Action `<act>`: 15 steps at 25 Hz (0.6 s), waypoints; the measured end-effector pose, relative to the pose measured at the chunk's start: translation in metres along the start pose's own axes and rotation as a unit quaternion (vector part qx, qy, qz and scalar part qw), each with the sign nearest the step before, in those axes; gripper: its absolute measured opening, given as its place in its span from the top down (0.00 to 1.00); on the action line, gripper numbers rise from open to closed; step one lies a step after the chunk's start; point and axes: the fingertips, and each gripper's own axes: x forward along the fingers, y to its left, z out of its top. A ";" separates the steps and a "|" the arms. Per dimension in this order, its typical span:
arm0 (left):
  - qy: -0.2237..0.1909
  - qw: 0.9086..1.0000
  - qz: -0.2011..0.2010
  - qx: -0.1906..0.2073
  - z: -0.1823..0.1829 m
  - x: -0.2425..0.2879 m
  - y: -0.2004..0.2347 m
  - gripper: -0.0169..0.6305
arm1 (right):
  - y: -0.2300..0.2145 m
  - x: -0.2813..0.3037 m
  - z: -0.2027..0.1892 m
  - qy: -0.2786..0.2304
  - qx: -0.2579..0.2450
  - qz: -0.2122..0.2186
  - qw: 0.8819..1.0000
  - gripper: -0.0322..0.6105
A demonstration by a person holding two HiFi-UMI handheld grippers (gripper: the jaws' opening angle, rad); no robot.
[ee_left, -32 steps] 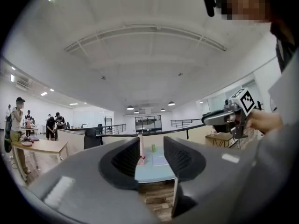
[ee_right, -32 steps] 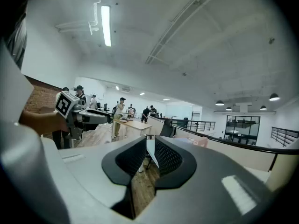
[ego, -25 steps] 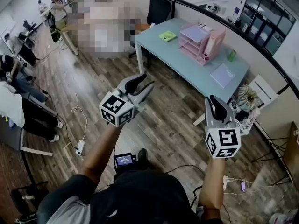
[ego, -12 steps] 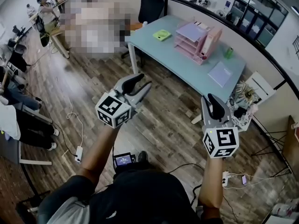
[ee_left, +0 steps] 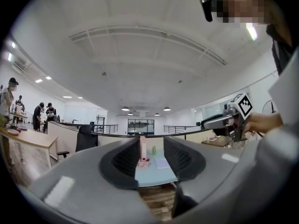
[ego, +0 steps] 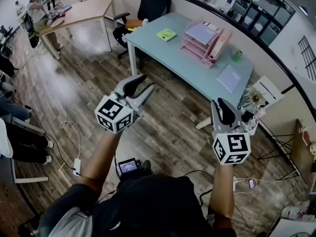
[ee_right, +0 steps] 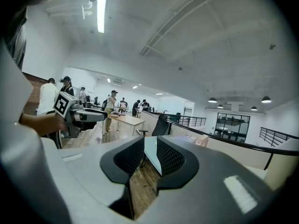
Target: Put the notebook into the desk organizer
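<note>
The notebook [ego: 228, 78] lies flat on the counter [ego: 168, 51], near the pink desk organizer [ego: 202, 38]. From this far it looks thin, light and a bit bendy, so pinch it at a free edge. A green bottle [ego: 237, 56] stands close by. The left hand-held gripper [ego: 144, 84] is wide apart and empty. The right hand-held gripper [ego: 222, 105] is only a little apart, and empty too.
</note>
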 end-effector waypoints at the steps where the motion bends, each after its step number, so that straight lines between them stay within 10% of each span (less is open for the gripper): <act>1: -0.002 1.000 0.001 -0.003 -0.001 -0.001 0.005 0.67 | 0.003 0.004 0.001 0.002 -0.002 0.000 1.000 0.85; 15: 0.005 0.999 0.034 -0.008 -0.007 0.014 0.045 0.67 | -0.015 0.064 0.004 -0.008 0.004 0.027 1.000 0.85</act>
